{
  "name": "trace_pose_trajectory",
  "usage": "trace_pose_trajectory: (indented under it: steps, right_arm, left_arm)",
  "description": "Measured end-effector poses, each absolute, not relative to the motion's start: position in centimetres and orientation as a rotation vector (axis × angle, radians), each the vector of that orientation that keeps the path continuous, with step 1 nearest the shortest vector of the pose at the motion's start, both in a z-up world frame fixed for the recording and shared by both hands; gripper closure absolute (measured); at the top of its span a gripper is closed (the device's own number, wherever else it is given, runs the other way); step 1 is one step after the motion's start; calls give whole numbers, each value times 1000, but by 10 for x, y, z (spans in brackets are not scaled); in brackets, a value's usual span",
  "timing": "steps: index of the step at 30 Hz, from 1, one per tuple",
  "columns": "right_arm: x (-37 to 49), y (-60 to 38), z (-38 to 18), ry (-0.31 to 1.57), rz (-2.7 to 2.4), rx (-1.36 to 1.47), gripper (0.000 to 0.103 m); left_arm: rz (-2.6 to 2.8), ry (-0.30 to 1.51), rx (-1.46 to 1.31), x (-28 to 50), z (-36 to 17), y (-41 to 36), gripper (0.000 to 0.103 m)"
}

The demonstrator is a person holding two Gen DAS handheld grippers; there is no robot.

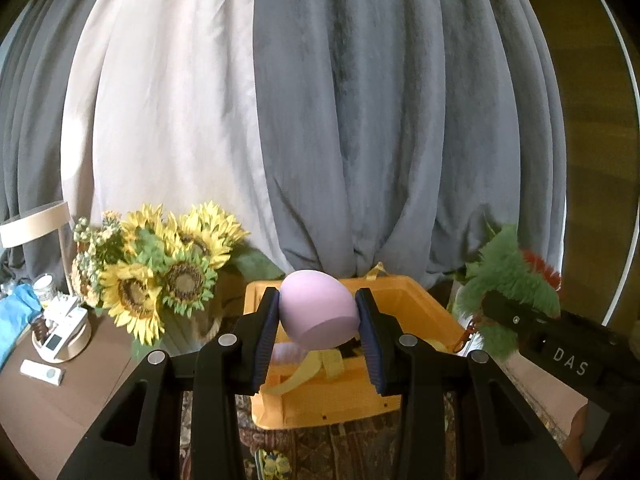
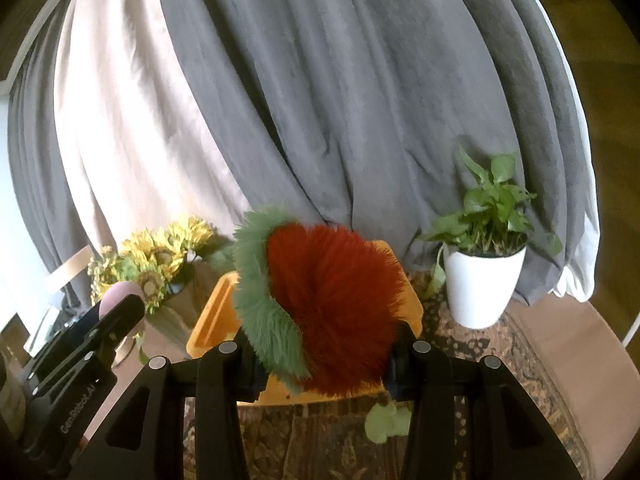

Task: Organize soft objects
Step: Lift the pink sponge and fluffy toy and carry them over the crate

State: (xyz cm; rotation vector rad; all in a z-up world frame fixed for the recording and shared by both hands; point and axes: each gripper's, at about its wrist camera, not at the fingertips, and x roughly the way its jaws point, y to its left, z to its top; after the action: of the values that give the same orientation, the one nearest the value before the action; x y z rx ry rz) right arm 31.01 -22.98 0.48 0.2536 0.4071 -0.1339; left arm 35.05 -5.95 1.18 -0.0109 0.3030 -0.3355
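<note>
My left gripper (image 1: 318, 320) pinches a lilac foam egg (image 1: 318, 310) between its pads, above the yellow bin (image 1: 424, 312). My right gripper (image 2: 324, 364) clamps a red-and-green fluffy toy (image 2: 332, 312) over the same bin, by the potted plant (image 2: 482, 276).

The egg-shaped ball (image 1: 318, 308) sits between the left gripper's (image 1: 319, 334) pads above the bin (image 1: 416, 300), sunflowers (image 1: 168, 272) to its left, fluffy toy (image 1: 508, 280) to its right.
</note>
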Motion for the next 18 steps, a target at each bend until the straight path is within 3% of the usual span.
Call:
trace_pose_trajectory:
  steps: [18]
  right_arm:
    - [376,-238,7,411,-129,227,58]
  left_arm:
    - [-349,300,-10,414,12,-81,65]
